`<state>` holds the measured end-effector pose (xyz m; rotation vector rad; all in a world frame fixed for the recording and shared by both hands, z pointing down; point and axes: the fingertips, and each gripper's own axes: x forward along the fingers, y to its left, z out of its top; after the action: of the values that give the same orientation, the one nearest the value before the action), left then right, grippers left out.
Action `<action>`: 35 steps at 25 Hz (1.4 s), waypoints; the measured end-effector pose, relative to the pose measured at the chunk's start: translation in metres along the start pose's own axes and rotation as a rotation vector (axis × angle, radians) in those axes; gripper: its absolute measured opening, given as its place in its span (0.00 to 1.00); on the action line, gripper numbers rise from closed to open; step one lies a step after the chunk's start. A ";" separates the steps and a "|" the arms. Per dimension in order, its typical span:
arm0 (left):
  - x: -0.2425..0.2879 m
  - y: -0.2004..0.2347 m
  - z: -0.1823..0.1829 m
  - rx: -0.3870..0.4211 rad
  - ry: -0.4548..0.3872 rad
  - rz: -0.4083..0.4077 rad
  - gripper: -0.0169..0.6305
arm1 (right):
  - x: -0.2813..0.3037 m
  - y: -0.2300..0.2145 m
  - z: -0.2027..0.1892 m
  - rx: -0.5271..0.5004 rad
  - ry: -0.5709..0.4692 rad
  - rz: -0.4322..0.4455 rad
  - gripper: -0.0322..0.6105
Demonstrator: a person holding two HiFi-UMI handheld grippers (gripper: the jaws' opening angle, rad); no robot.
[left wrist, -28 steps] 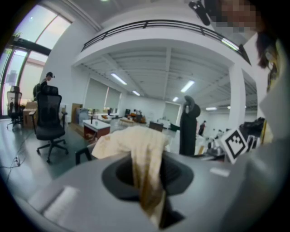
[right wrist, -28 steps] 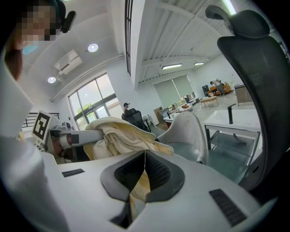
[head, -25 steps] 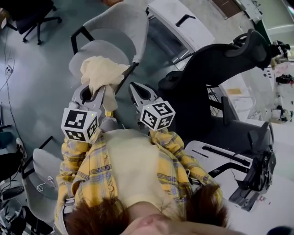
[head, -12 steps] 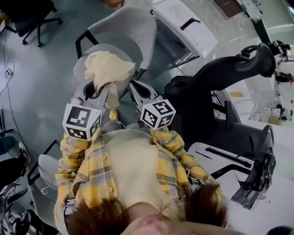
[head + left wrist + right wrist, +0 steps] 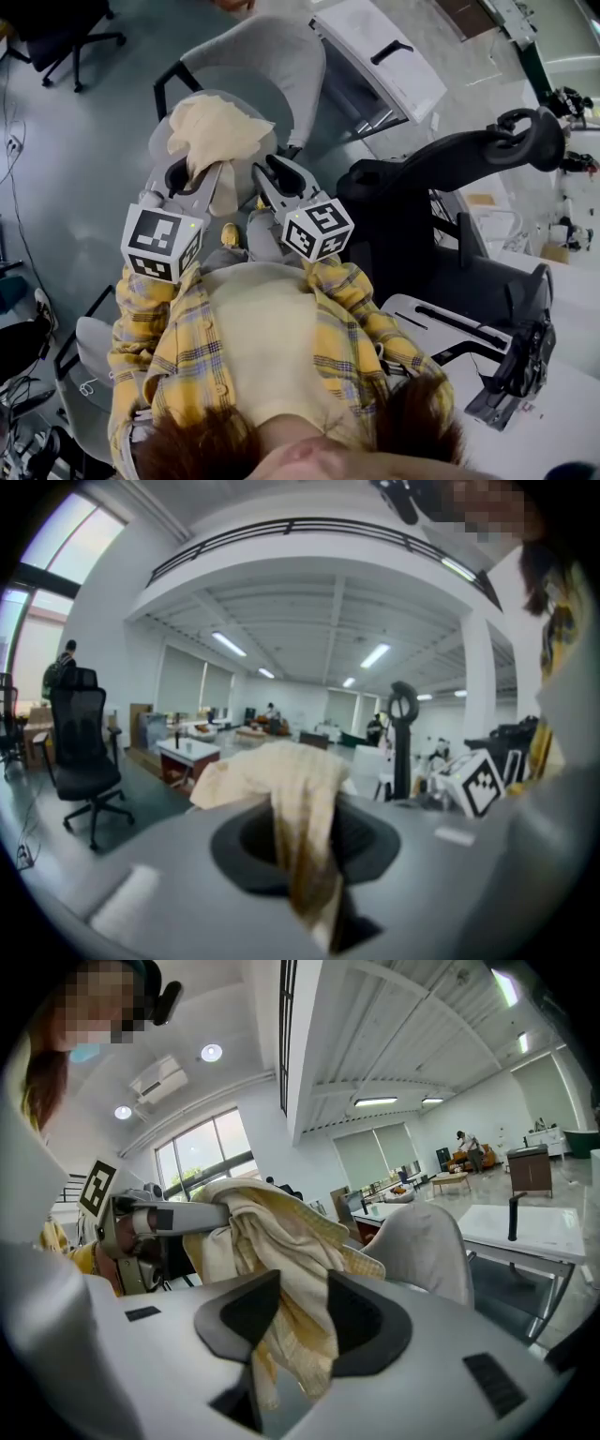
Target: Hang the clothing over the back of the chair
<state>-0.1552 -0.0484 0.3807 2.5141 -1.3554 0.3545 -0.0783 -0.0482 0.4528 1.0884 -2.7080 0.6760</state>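
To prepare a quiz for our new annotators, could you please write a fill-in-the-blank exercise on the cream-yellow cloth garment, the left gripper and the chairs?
1. The left gripper is ___ on the cream-yellow cloth garment.
2. The padded office chair just beyond the garment is light ___.
3. The tall high-backed chair at the person's right is ___.
Missing words: shut; grey; black.

Bright, even indoor light from ceiling strip lights (image 5: 230,644) and big windows (image 5: 202,1162), with hardly any shadows. Both gripper views are heavy fisheye with black corners, and the clothing (image 5: 295,799) close to the lens goes soft.
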 end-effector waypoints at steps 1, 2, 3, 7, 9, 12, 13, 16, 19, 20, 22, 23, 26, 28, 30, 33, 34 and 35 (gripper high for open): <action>0.003 0.002 0.002 0.000 0.002 -0.001 0.14 | 0.005 -0.004 0.003 -0.008 0.000 0.004 0.30; 0.006 0.005 0.003 0.000 0.004 -0.001 0.14 | 0.012 -0.007 0.006 -0.016 0.002 0.008 0.34; 0.009 0.008 0.004 -0.001 0.007 0.001 0.14 | 0.018 -0.011 0.009 -0.023 0.006 0.010 0.35; 0.026 0.018 0.010 -0.015 0.016 0.015 0.14 | 0.036 -0.027 0.022 -0.067 0.018 0.031 0.41; 0.038 0.021 0.016 -0.013 0.018 0.015 0.14 | 0.044 -0.037 0.028 -0.090 0.030 0.036 0.42; 0.055 0.024 0.025 -0.007 0.023 0.004 0.14 | 0.057 -0.055 0.034 -0.092 0.054 0.037 0.43; 0.061 0.025 0.028 -0.005 0.025 -0.002 0.14 | 0.060 -0.061 0.036 -0.094 0.060 0.037 0.43; 0.078 0.025 0.042 0.013 0.032 -0.022 0.14 | 0.072 -0.077 0.048 -0.101 0.063 0.043 0.43; 0.095 0.020 0.056 0.048 0.039 -0.044 0.14 | 0.080 -0.091 0.064 -0.103 0.053 0.066 0.43; 0.101 0.019 0.061 0.057 0.040 -0.049 0.14 | 0.081 -0.096 0.069 -0.100 0.046 0.072 0.43; 0.112 0.018 0.069 0.060 0.034 -0.055 0.14 | 0.083 -0.106 0.079 -0.081 0.024 0.079 0.43; 0.117 0.019 0.074 0.057 0.029 -0.058 0.14 | 0.084 -0.111 0.085 -0.069 0.010 0.084 0.43; 0.132 0.019 0.086 0.053 0.013 -0.070 0.14 | 0.085 -0.124 0.101 -0.041 -0.039 0.091 0.36; 0.142 0.018 0.092 0.054 0.006 -0.083 0.14 | 0.082 -0.135 0.113 -0.023 -0.081 0.072 0.23; 0.152 0.016 0.097 0.054 0.000 -0.096 0.14 | 0.078 -0.148 0.125 -0.015 -0.117 0.031 0.14; 0.169 0.014 0.101 0.068 0.003 -0.111 0.14 | 0.071 -0.172 0.140 -0.016 -0.151 -0.054 0.12; 0.175 0.013 0.102 0.080 0.006 -0.115 0.14 | 0.067 -0.181 0.146 -0.015 -0.164 -0.085 0.12; 0.181 0.011 0.103 0.094 0.010 -0.119 0.14 | 0.064 -0.189 0.152 -0.014 -0.180 -0.115 0.12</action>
<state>-0.0588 -0.2303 0.3464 2.6512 -1.2045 0.4147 0.0102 -0.2776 0.4037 1.3500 -2.7641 0.5660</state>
